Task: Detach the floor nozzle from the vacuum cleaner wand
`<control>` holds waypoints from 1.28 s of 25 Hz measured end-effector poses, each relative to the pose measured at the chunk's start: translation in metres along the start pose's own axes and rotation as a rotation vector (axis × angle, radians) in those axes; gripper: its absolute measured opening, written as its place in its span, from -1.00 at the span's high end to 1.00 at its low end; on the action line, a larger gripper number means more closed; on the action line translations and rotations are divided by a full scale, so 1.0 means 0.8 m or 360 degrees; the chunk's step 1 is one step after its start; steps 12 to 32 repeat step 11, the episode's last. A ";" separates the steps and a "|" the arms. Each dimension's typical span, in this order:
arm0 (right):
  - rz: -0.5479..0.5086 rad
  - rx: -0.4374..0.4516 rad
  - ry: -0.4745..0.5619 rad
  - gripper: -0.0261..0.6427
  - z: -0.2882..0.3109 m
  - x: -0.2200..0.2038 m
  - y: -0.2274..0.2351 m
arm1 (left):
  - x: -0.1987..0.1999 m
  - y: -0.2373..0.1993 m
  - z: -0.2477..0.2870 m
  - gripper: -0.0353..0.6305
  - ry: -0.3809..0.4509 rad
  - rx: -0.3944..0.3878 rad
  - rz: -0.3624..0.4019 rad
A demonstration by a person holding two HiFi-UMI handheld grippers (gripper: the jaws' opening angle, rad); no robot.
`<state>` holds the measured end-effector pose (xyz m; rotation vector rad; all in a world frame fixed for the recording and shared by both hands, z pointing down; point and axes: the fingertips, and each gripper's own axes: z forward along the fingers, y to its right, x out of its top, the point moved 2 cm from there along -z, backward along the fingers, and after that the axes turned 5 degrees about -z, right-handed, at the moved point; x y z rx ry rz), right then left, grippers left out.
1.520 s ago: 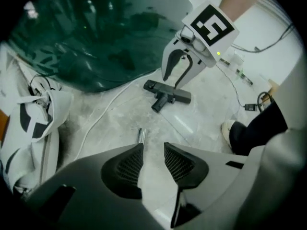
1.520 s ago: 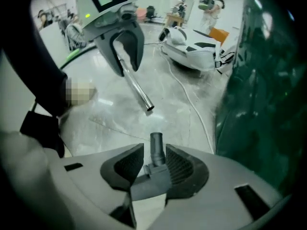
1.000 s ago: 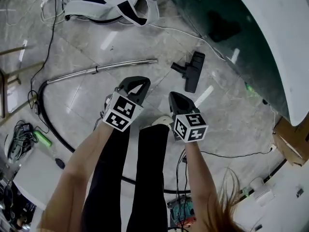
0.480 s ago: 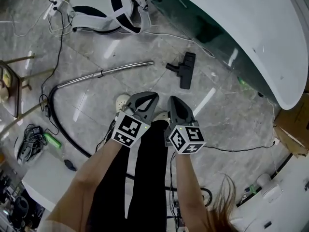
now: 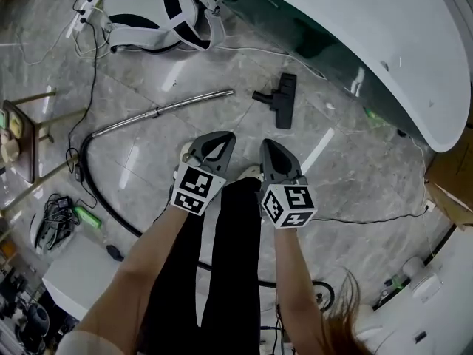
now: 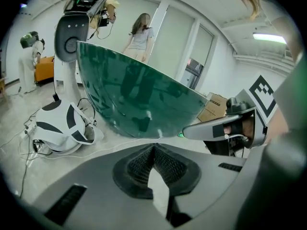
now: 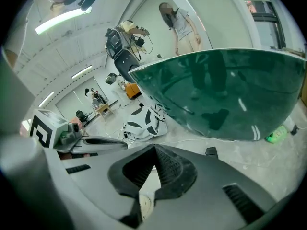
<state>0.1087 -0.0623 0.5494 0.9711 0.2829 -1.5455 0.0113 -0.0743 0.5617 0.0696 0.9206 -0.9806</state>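
The black floor nozzle (image 5: 281, 99) lies by itself on the grey floor, apart from the chrome wand (image 5: 159, 110), whose open end points toward it. A black hose (image 5: 92, 180) curves off the wand's far end. Both grippers hang raised above the floor, well short of these parts. My left gripper (image 5: 224, 136) is shut and holds nothing. My right gripper (image 5: 266, 145) is shut too, with nothing in it. In the right gripper view a corner of the nozzle (image 7: 211, 151) peeks over the shut jaws. The left gripper view shows my left gripper (image 6: 153, 147) shut.
A white and black machine body (image 5: 159, 13) with loose cables sits on the floor beyond the wand. A large white and green curved shell (image 5: 369, 35) overhangs the right side. A wooden stool (image 5: 18, 139) and cable clutter lie at the left. The person's legs stand below the grippers.
Both grippers have risen and drawn closer together, still shut. The nozzle and wand lie as before, now smaller and further up in the head view.
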 end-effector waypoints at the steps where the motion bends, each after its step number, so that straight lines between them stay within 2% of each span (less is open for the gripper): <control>1: -0.0007 -0.0005 -0.0005 0.88 0.000 -0.003 0.002 | -0.001 -0.002 0.002 0.87 -0.0003 -0.0001 0.0010; 7: -0.0027 -0.0047 -0.0031 0.88 -0.003 -0.012 0.002 | -0.014 -0.009 0.006 0.87 -0.0073 -0.0003 0.0072; 11: -0.0038 -0.0068 -0.0044 0.88 0.002 -0.012 0.000 | -0.023 -0.021 0.009 0.86 -0.0131 -0.0014 0.0058; 32: -0.0038 -0.0068 -0.0044 0.88 0.002 -0.012 0.000 | -0.023 -0.021 0.009 0.86 -0.0131 -0.0014 0.0058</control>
